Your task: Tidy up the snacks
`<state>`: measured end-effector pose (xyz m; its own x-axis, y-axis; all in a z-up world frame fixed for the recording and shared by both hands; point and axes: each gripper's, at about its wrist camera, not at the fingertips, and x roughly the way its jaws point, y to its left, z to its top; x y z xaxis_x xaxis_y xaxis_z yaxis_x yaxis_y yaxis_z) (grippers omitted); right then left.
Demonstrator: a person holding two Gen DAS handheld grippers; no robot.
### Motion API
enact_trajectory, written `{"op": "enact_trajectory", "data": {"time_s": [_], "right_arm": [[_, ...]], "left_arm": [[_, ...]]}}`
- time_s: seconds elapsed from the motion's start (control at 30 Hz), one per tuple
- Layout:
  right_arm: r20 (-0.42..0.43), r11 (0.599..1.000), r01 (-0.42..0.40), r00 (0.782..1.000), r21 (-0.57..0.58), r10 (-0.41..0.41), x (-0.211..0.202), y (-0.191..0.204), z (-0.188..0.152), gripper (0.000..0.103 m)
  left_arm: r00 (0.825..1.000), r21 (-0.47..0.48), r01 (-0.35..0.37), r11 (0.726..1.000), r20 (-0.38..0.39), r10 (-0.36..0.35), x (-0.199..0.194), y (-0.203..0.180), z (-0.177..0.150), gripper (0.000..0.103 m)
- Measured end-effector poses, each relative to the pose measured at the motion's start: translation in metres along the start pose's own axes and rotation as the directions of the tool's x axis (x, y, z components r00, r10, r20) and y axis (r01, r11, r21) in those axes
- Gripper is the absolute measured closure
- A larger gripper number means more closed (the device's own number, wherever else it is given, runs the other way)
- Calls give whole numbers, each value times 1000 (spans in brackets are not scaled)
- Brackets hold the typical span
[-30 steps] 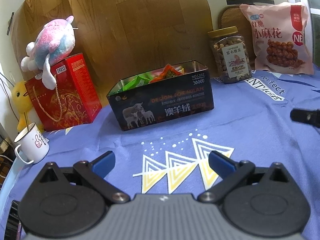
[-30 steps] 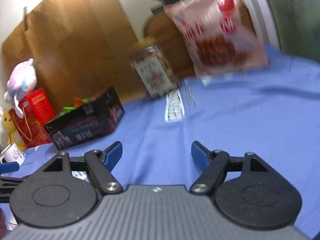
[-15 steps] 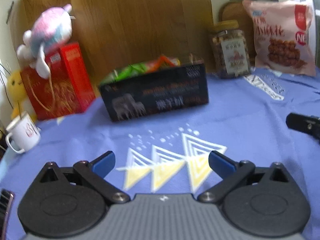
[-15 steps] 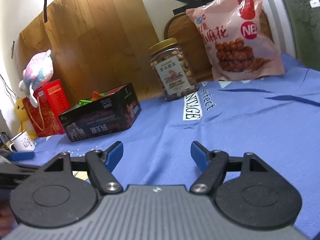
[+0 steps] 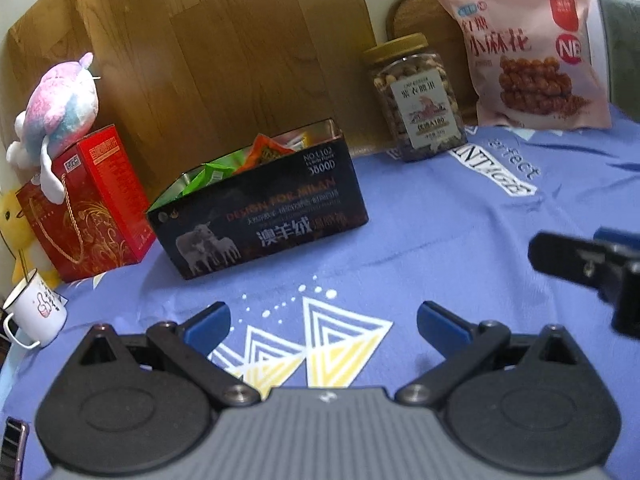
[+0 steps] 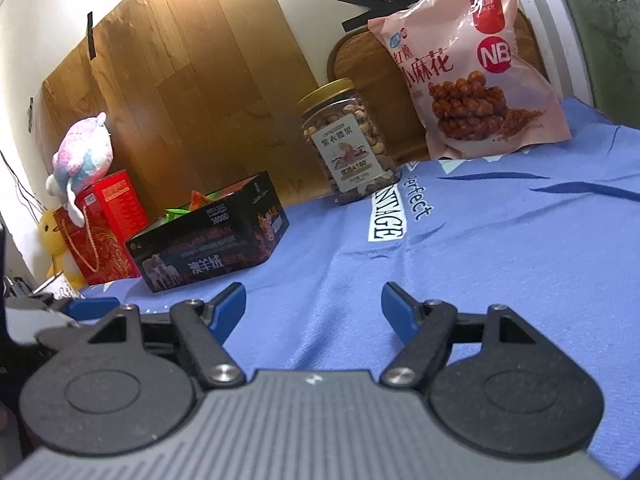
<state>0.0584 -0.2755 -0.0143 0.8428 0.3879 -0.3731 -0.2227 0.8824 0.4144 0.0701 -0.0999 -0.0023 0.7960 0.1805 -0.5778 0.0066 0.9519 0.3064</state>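
A dark tin box (image 5: 264, 216) (image 6: 208, 240) printed with sheep stands on the blue cloth, with green and orange snack packets (image 5: 240, 160) sticking out of its top. Behind it to the right are a clear jar of nuts (image 5: 416, 96) (image 6: 348, 144) with a gold lid and a pink snack bag (image 5: 528, 52) (image 6: 468, 64) leaning on the wall. My left gripper (image 5: 322, 322) is open above the cloth, well short of the box, nothing between its fingers. My right gripper (image 6: 314, 306) is open too, empty, over bare cloth right of the box; one of its fingers (image 5: 580, 258) shows at the right edge of the left wrist view.
A red gift bag (image 5: 84, 208) (image 6: 100, 224) with a pink plush toy (image 5: 60, 104) on top stands left of the box, beside a yellow plush (image 6: 56, 240). A white mug (image 5: 36, 312) sits at the far left. A wooden board (image 5: 224, 40) backs the table.
The left wrist view has drawn slightly nearer to the box and sharpened. The right wrist view has steadied from blur and dropped lower over the cloth. Both grippers stay open.
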Motion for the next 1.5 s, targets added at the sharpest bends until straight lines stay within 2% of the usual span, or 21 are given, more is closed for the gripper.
{"op": "enact_trajectory", "data": {"time_s": [0.23,0.33,0.47,0.93,1.2,1.5], "right_arm": [[4,1000,-11,1000,11,11,-1,0,0,26],[3,1000,-11,1000,13,11,-1,-1,0,26],[7,1000,-10,1000,11,10,-2,0,0,26],[5,1000,3,1000,7,-3,-1,1,0,26],[-16,1000,29,999,8,-29,3,0,1,26],[-6,998,56,998,5,-56,3,1,0,26]], "left_arm": [[997,-52,33,998,-63,-36,3,8,1,1],[998,-48,33,998,-54,-36,-1,8,0,1],[1000,-21,0,1000,-31,0,-4,6,-1,0],[999,-55,-14,998,-41,12,-3,26,-13,0],[1000,-44,25,999,-1,-25,-9,37,-13,0],[997,-55,55,997,-48,-58,-10,66,-18,0]]}}
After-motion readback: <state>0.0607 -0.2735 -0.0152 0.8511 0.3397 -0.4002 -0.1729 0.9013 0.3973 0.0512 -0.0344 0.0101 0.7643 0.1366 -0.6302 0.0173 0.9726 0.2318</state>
